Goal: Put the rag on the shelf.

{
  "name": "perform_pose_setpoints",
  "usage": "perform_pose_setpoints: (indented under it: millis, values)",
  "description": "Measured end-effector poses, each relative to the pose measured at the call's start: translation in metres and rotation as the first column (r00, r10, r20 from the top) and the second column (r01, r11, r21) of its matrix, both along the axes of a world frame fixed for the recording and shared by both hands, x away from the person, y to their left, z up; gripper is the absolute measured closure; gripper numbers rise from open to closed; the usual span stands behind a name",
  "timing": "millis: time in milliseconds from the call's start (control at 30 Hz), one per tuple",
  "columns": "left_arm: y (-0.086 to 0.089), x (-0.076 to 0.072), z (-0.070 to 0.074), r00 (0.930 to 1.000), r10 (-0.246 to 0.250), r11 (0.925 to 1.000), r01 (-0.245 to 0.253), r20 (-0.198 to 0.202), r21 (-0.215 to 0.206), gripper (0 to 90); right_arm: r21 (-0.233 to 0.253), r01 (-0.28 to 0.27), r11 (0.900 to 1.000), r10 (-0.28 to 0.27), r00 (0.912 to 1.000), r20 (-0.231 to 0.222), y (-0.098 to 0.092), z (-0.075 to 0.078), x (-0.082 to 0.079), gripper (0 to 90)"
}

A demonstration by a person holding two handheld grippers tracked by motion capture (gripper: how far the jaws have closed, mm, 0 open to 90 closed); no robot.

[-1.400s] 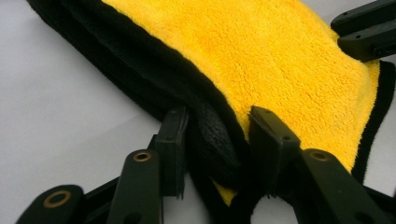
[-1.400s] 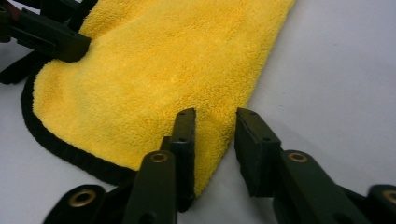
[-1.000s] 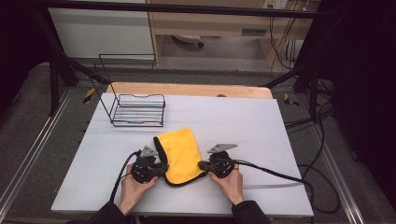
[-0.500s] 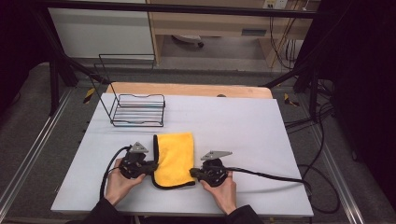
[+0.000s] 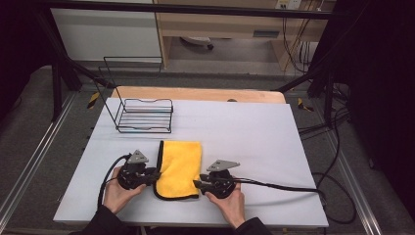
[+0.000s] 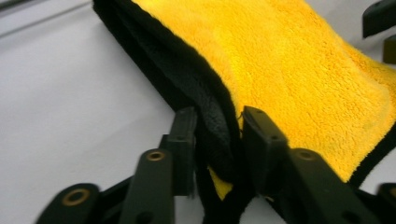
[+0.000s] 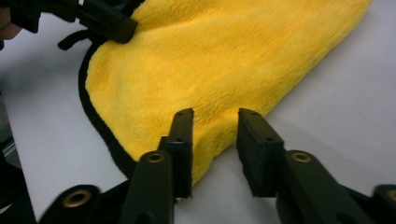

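Yellow cloth [image 5: 180, 169], folded, black-edged

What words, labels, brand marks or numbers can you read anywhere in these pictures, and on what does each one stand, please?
None can be read.
The yellow cloth, the wire rack and the white table bear no print.
The left gripper and right gripper show no marking.
A pale plate on the wooden bench at the back is too small and blurred to read.

White table [image 5: 254, 132], folded yellow cloth [image 5: 180, 169] near front edge, black wire rack [image 5: 145, 116] far left
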State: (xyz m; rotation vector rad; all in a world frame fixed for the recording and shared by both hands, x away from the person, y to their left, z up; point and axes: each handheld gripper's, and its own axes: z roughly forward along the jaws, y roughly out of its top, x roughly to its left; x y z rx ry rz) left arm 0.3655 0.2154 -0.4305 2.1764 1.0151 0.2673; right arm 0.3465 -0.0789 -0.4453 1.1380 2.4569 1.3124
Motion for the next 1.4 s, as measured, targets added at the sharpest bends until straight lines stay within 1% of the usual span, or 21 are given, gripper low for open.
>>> perform_pose_setpoints:
  millis: [33,67,133,167,200,267,300,333,433,533,600,767,867,933,1033,1100,1167,1200,1233,1333,1400]
  values:
    - [0.001,-0.001,0.001,0.9999,0.007,1.0,-0.007,0.009,0.002,64.4,0.0,0.0,1.0,0.0,1.0,0.0,0.0,0.0,0.0,61.7]
    - [0.002,-0.001,0.003,0.9997,0.016,0.9999,-0.016,0.02,0.002,60.7,0.0,-0.001,1.0,0.001,1.0,0.008,-0.003,0.002,0.002,59.4]
    - [0.006,0.0,0.007,0.9989,0.028,0.9996,-0.028,0.039,-0.001,52.8,0.013,0.005,1.0,-0.005,0.9995,0.033,-0.012,0.006,0.006,51.4]
    - [0.007,0.001,0.009,0.9984,0.033,0.9994,-0.033,0.046,-0.009,45.2,0.0,0.004,1.0,-0.004,0.9988,0.05,-0.02,0.01,0.011,45.0]
    - [0.009,0.002,0.01,0.9978,0.041,0.9991,-0.04,0.052,-0.017,45.2,0.0,0.004,1.0,-0.004,0.9988,0.05,-0.02,0.01,0.011,45.0]
    - [0.011,0.005,0.014,0.9971,0.048,0.9986,-0.047,0.058,-0.024,37.4,0.0,0.0,1.0,0.0,0.9971,0.076,-0.029,0.011,0.016,37.8]
    - [0.012,0.007,0.015,0.9966,0.053,0.9982,-0.052,0.062,-0.029,30.9,-0.009,-0.001,1.0,0.002,0.9963,0.086,-0.036,0.013,0.021,31.9]
    - [0.013,0.009,0.017,0.996,0.059,0.9978,-0.057,0.067,-0.033,30.9,-0.009,-0.001,1.0,0.002,0.9963,0.086,-0.036,0.013,0.021,31.9]
    - [0.012,0.015,0.02,0.9954,0.069,0.9968,-0.066,0.066,-0.045,21.6,0.007,-0.002,1.0,0.001,0.9951,0.099,-0.044,0.013,0.025,24.3]
    - [0.009,0.02,0.021,0.996,0.064,0.9973,-0.062,0.062,-0.039,16.0,-0.008,-0.011,1.0,0.012,0.9957,0.091,-0.048,0.014,0.028,16.9]
    - [0.007,0.024,0.022,0.9959,0.066,0.9974,-0.064,0.061,-0.031,13.2,0.0,-0.01,1.0,0.01,0.9966,0.081,-0.05,0.014,0.029,14.5]
    - [0.002,0.039,0.022,0.9954,0.079,0.9966,-0.078,0.053,-0.026,11.1,-0.003,-0.003,1.0,0.003,0.9968,0.08,-0.054,0.013,0.031,8.9]
    - [0.001,0.051,0.022,0.9924,0.112,0.9934,-0.111,0.051,-0.03,11.5,-0.01,0.01,1.0,-0.009,0.9962,0.087,-0.056,0.013,0.03,7.2]
    - [-0.001,0.057,0.02,0.9876,0.142,0.9897,-0.14,0.066,-0.029,13.9,-0.012,0.017,1.0,-0.016,0.996,0.088,-0.056,0.013,0.03,6.3]
    - [-0.004,0.067,0.018,0.9841,0.165,0.9863,-0.165,0.065,-0.014,16.0,-0.009,0.021,1.0,-0.021,0.9957,0.09,-0.057,0.013,0.03,5.8]
    - [-0.006,0.073,0.017,0.9821,0.174,0.9847,-0.174,0.072,-0.008,18.1,-0.01,0.021,1.0,-0.02,0.9956,0.091,-0.057,0.012,0.03,5.7]
    - [-0.009,0.079,0.015,0.9799,0.183,0.9832,-0.182,0.08,-0.015,20.8,-0.013,0.022,1.0,-0.021,0.9956,0.092,-0.056,0.012,0.031,5.7]
    - [-0.011,0.081,0.013,0.9786,0.188,0.9821,-0.187,0.082,-0.023,23.3,-0.014,0.023,1.0,-0.021,0.9955,0.092,-0.056,0.012,0.031,5.7]
    - [-0.011,0.084,0.011,0.9784,0.19,0.9819,-0.188,0.082,-0.022,26.1,-0.017,0.024,1.0,-0.022,0.9955,0.092,-0.057,0.012,0.031,5.7]
    - [-0.011,0.09,0.002,0.9775,0.205,0.9788,-0.205,0.052,-0.005,32.1,-0.018,0.027,0.999,-0.025,0.9954,0.093,-0.057,0.012,0.03,5.9]
    - [-0.009,0.093,-0.002,0.9794,0.199,0.9799,-0.2,0.031,0.002,35.1,-0.019,0.029,0.999,-0.027,0.9953,0.093,-0.057,0.012,0.03,6.1]
